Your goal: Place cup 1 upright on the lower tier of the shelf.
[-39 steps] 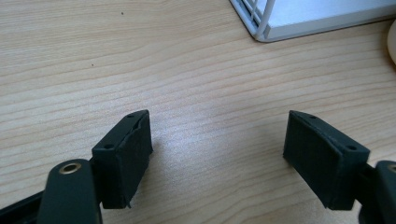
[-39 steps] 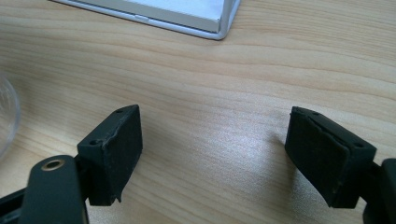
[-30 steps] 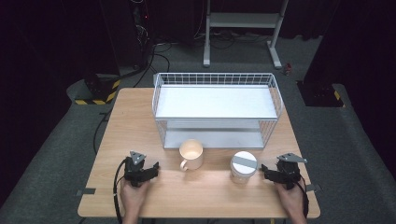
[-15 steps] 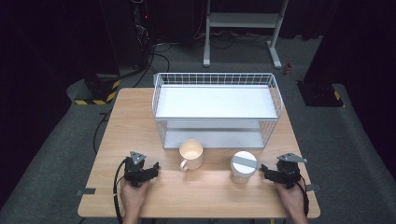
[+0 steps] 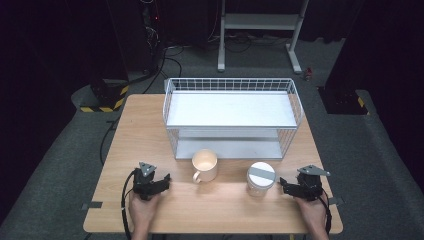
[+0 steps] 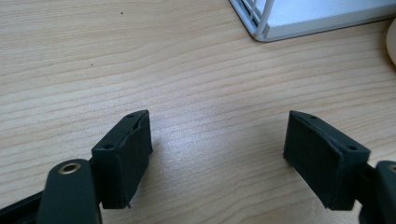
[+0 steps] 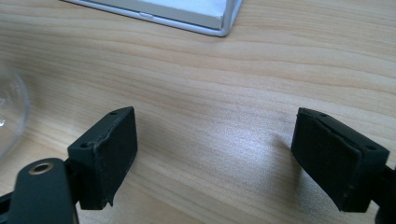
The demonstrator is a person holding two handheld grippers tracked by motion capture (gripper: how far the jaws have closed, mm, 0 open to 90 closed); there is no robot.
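I've got both tools parked at the near edge of the surface [image 5: 150,120], one at each corner. The right hand-held gripper [image 5: 284,186] points in toward the middle, and the clear jar with the white lid [image 5: 261,178] sits just beside its tips, a small gap between them, not touching. In the right gripper view that jar [image 7: 11,112] curves in at the far left edge, off to the side of the pads [image 7: 112,154], not between them. Those jaws have just been opening and stand wide now, with bare wood between them, nothing held.

The left hand-held gripper [image 5: 164,181] also points inward, jaws parted a moderate way and empty; its own view shows plain wood grain between the pads [image 6: 123,156]. The cream mug [image 5: 205,166] stands near it, handle turned toward the near edge, a bit farther off than the jar is from the right tool.

So the right hand is the nearer one. I judge the jar comes first: it stands upright, so a level, sideways closing on its body suits, after swinging the tips a little toward it. The white wire rack [image 5: 231,116] waits behind both, its lower shelf open toward me.
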